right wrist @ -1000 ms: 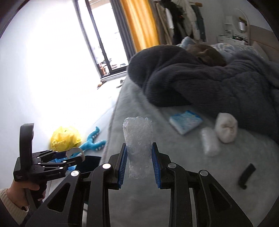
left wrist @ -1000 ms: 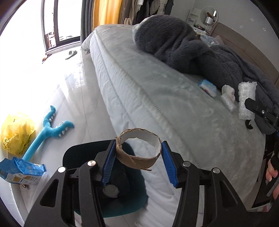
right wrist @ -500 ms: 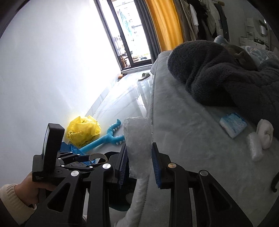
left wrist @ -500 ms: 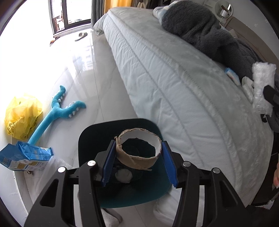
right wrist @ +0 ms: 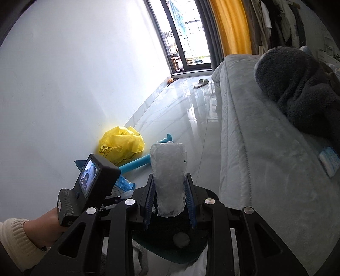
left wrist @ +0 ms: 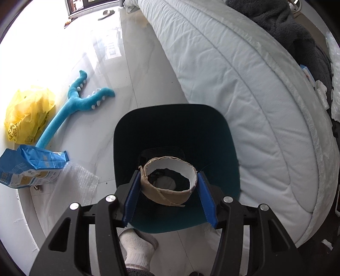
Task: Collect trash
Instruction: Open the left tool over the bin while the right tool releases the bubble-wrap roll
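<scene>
A torn brown cardboard ring (left wrist: 165, 197) sits between the blue pads of my left gripper (left wrist: 169, 180), which is shut on it. It hangs over the opening of a dark teal bin (left wrist: 170, 108) on the floor beside the bed. A white crumpled wad (left wrist: 164, 183) lies at the bin's bottom. My right gripper (right wrist: 169, 180) is shut on an upright roll of clear bubble wrap (right wrist: 167, 165), above the near edge of the same bin (right wrist: 170, 258). In the right wrist view a hand holds the left gripper's handle (right wrist: 91, 176) at the lower left.
A yellow plastic bag (left wrist: 25, 110), a blue plush toy (left wrist: 78, 104), a blue packet (left wrist: 27, 167) and a bubble wrap sheet (left wrist: 72, 184) lie on the floor left of the bin. The mattress (left wrist: 244, 85) with a dark blanket (left wrist: 276, 19) fills the right. A socked foot (left wrist: 138, 248) stands by the bin.
Both grippers have swung away from the bed toward the bin. The left one has tipped downward and come over the bin's opening. Both grips are unchanged.
</scene>
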Action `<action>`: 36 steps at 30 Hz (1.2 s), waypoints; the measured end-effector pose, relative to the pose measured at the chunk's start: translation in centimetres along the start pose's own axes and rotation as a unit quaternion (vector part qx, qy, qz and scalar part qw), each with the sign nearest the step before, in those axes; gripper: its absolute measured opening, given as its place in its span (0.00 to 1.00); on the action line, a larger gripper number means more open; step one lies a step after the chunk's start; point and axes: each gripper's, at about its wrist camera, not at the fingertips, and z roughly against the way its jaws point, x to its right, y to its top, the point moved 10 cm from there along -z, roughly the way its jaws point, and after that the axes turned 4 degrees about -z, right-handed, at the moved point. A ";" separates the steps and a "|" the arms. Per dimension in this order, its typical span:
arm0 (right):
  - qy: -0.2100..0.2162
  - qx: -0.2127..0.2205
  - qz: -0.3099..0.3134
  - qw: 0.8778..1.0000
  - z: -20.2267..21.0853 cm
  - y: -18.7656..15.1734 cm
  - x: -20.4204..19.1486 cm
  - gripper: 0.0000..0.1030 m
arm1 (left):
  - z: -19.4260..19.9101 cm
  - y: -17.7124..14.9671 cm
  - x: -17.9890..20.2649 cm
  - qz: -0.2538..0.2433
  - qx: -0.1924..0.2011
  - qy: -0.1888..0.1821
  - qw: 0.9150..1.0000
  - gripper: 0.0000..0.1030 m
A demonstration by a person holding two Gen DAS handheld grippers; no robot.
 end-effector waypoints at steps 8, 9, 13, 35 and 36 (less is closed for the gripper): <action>0.012 -0.027 -0.006 1.000 -3.1 -0.2 -1.1 0.27 | 0.2 -1.0 -2.6 0.013 -0.011 0.004 1.000 0.74; 0.013 -0.032 -0.008 0.999 -3.6 -0.4 -1.2 0.27 | 0.3 -1.1 -2.8 0.015 -0.011 0.004 1.000 0.74; 0.011 -0.051 -0.011 0.999 -5.3 -1.2 -1.3 0.27 | 0.9 -1.1 -3.8 0.024 -0.004 0.001 1.000 0.76; -0.021 -0.156 -0.016 0.987 -12.2 -7.2 -1.1 0.27 | 8.7 2.5 -5.9 0.028 0.146 0.001 0.989 0.76; -0.022 -0.161 -0.014 0.987 -12.4 -7.5 -1.2 0.27 | 9.1 2.8 -5.8 0.028 0.155 -0.002 0.988 0.76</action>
